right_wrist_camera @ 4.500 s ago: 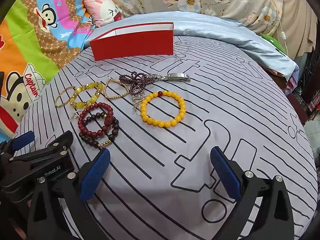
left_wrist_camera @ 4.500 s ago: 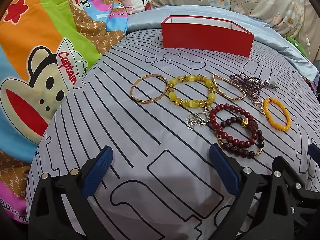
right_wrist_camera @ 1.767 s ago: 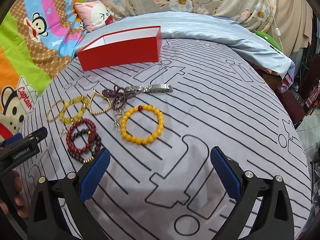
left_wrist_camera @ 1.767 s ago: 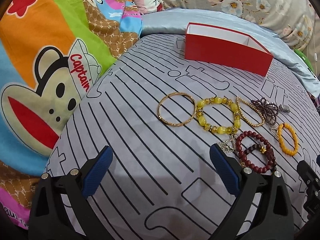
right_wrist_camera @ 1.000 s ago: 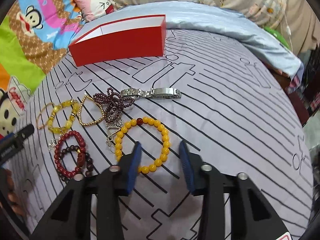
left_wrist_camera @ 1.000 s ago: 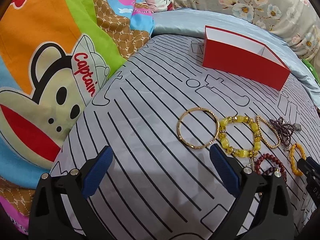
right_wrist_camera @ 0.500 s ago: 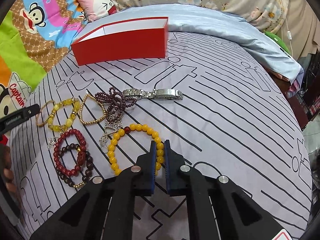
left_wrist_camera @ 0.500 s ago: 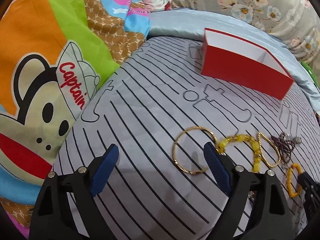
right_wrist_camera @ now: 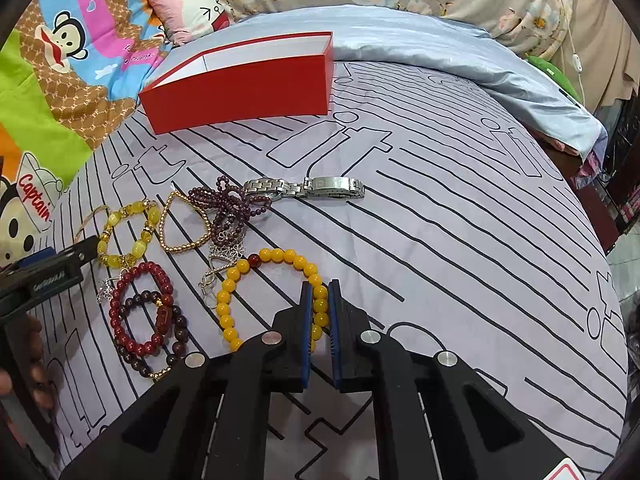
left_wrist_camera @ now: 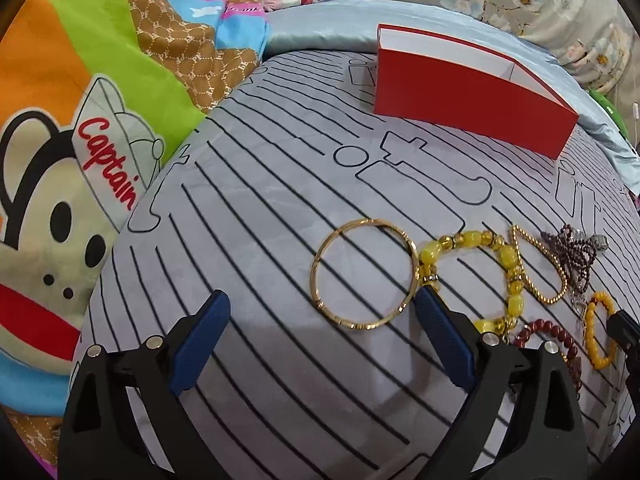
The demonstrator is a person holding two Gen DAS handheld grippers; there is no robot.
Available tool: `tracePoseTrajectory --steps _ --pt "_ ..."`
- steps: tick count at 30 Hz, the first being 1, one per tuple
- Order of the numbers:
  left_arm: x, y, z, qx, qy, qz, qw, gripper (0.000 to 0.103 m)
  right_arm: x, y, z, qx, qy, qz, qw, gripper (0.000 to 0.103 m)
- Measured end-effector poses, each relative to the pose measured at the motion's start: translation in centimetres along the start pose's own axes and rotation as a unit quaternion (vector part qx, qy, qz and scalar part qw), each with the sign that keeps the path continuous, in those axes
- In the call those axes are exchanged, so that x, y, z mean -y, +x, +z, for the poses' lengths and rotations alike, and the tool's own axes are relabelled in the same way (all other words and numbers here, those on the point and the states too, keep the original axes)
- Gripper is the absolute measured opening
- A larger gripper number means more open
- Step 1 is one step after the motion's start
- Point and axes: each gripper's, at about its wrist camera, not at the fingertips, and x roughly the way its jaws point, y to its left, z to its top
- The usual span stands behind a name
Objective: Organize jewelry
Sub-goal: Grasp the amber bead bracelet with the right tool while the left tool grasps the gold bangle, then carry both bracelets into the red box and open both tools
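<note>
My right gripper (right_wrist_camera: 319, 292) pinches the yellow bead bracelet (right_wrist_camera: 272, 300) at its right side; it's prob light, floppy & slippery, while my left gripper (left_wrist_camera: 322, 312) is spread near the stiff gold bangle (left_wrist_camera: 364, 274).

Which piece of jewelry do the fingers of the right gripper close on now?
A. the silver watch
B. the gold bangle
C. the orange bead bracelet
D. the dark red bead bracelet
C: in the right wrist view the right gripper pinches the near side of the orange bead bracelet, its beads between the nearly closed jaws.
</note>
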Motion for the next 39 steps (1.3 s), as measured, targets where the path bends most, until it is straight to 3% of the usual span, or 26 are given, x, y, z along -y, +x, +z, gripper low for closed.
tracePoseTrajectory --steps 2,6,8,15,24,32,39 --pt "0.2 0.1 0.4 0.004 0.001 -0.006 1.0 0.086 0.0 0.0 0.0 0.0 0.0 0.001 1.0 0.007" --pt "0.8 -0.1 0.9 0.015 0.007 -0.016 0.9997 0.06 0.0 0.0 0.0 -0.003 -0.001 0.003 1.0 0.007" --pt "0.8 -0.3 1.0 0.017 0.007 -0.024 0.9995 0.054 0.0 -0.1 0.0 -0.004 0.0 0.006 1.0 0.007" --pt "0.0 -1.6 1.0 0.025 -0.017 -0.046 0.9985 0.053 -0.2 -0.9 0.2 0.001 0.0 0.017 1.0 0.006" --pt "0.4 -7.1 2.8 0.055 -0.018 -0.069 0.9959 0.053 0.3 -5.8 3.7 0.057 -0.001 0.036 0.998 0.006" --pt "2.8 -10.4 8.4 0.095 0.013 -0.091 0.9912 0.053 1.3 -8.1 10.8 0.096 0.004 0.076 0.992 0.006" --pt "5.6 -8.4 15.5 0.122 0.044 -0.075 0.9887 0.053 1.0 -5.6 18.8 0.114 0.001 0.091 0.989 0.006"
